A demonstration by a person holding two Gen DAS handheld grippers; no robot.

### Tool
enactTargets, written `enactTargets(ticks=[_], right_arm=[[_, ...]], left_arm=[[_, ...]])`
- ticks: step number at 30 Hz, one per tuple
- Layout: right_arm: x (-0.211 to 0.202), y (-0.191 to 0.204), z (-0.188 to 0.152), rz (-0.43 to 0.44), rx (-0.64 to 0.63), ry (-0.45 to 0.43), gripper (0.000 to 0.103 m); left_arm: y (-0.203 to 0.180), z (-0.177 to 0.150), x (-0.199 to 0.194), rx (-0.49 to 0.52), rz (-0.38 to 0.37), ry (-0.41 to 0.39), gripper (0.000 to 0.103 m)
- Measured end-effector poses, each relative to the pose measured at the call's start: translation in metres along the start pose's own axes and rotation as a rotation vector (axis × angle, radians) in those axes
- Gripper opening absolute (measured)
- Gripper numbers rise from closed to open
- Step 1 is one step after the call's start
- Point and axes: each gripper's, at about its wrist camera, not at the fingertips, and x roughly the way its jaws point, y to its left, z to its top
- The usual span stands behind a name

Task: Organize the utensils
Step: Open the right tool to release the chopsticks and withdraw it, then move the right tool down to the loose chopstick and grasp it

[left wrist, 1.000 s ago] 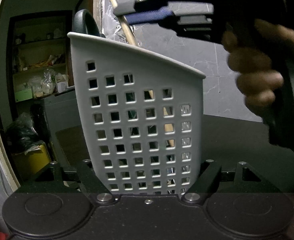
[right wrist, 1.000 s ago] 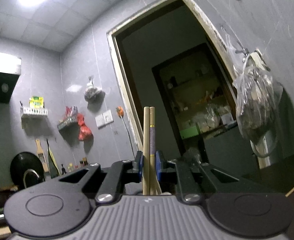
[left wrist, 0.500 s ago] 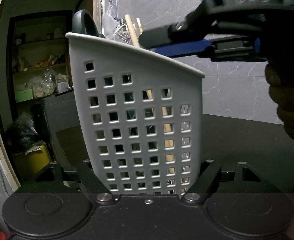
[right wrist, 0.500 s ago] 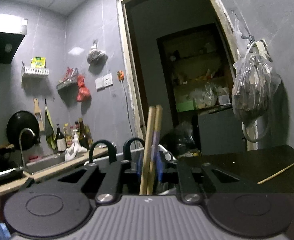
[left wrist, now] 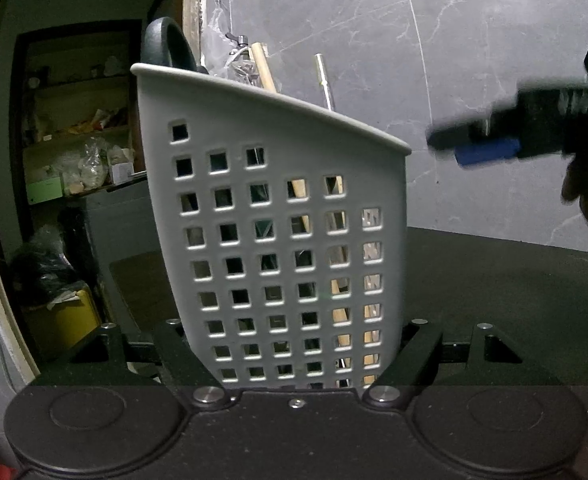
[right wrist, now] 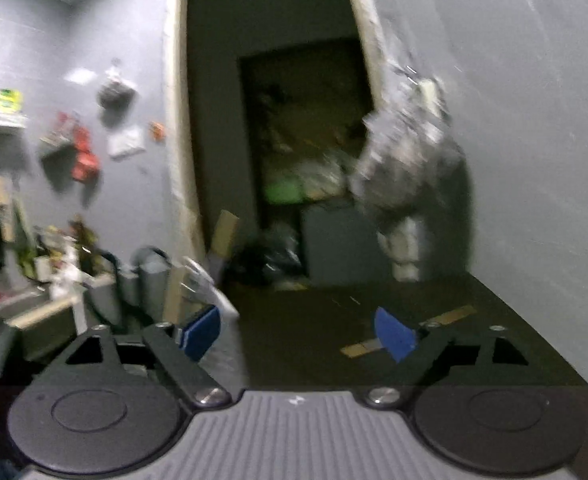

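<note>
My left gripper (left wrist: 298,344) is shut on the white perforated utensil holder (left wrist: 277,240) and grips its base on the dark table. Wooden chopsticks (left wrist: 263,68), a metal utensil handle (left wrist: 324,80) and a black looped handle (left wrist: 165,46) stick out of its top. My right gripper (right wrist: 298,332) is open and empty; it also shows blurred at the right of the left wrist view (left wrist: 506,144), beside and apart from the holder. The holder shows blurred at the left of the right wrist view (right wrist: 197,288). One chopstick (right wrist: 410,330) lies on the table.
A grey tiled wall (left wrist: 414,40) stands behind the table (left wrist: 514,300). A doorway (left wrist: 73,160) with shelves and bags is at left. A plastic bag (right wrist: 406,160) hangs on the wall. A sink counter (right wrist: 33,300) lies far left.
My right gripper has opened and let go of the pair of chopsticks, which now stand in the holder. It has drawn back to the right. The left gripper has not moved.
</note>
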Motion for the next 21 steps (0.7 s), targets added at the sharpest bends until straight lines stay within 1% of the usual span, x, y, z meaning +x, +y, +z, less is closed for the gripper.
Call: enactTargets(ticks=[1,3,6,8,9,13,16,18,19,21], right_arm=[[0.003,-0.005,-0.003,-0.025,-0.005,0.033,0.094],[0.016,-0.011,-0.011,-0.064,-0.049,0.117,0.095],[0.039,-0.014,-0.023,-0.058,-0.164,0.233,0.093],[0.052,-0.012,-0.028,-0.009,-0.226,0.298,0.08],[0.058,-0.011,-0.03,0.02,-0.242,0.322,0.078],[0.079,-0.002,-0.034,0.15,-0.291,0.395,0.059],[0.097,0.005,-0.041,0.208,-0.335,0.451,0.044],[0.107,0.009,-0.048,0.236,-0.362,0.487,0.039],[0.111,0.011,-0.051,0.251,-0.369,0.504,0.035],[0.116,0.01,-0.053,0.281,-0.337,0.512,0.025]], left_arm=[[0.0,0.0,0.0,0.003,0.001,0.001,0.078],[0.0,0.001,0.0,0.004,0.001,0.002,0.078],[-0.002,0.002,0.001,0.006,0.001,0.006,0.078],[-0.003,0.003,0.001,0.01,0.004,0.007,0.078],[-0.004,0.003,0.001,0.012,0.006,0.008,0.078],[-0.006,0.004,0.0,0.013,0.008,0.01,0.078],[-0.006,0.005,0.0,0.014,0.006,0.011,0.078],[-0.007,0.005,0.0,0.014,0.006,0.011,0.078],[-0.007,0.005,0.0,0.014,0.007,0.011,0.078],[-0.007,0.006,0.0,0.014,0.007,0.011,0.078]])
